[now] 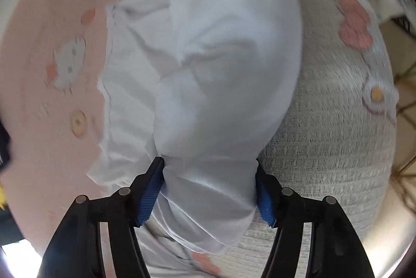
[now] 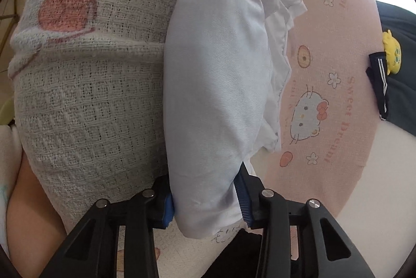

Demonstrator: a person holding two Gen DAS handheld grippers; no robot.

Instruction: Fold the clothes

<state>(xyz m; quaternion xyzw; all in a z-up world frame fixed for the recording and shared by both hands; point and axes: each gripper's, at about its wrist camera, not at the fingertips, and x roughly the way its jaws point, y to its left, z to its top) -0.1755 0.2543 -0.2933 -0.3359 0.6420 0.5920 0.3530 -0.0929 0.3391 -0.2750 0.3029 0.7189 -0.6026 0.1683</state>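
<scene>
Blue pads [image 1: 149, 196] of left gripper [image 1: 210, 192] clamp one end of the white garment [image 1: 221, 56]; right gripper [image 2: 205, 196] clamps the other, so the bundle lies taut across the pink sheet [image 2: 338, 69], beside the knit blanket [image 2: 91, 95].

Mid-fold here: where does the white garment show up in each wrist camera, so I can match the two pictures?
Left wrist view: the white garment fills the centre, running from the top edge down between the left gripper pads.
Right wrist view: it stands as a tall fold in the centre, its lower end between the right gripper pads.
Shared landmark: the grey waffle blanket with the pink bow lies beside it in both.
</scene>
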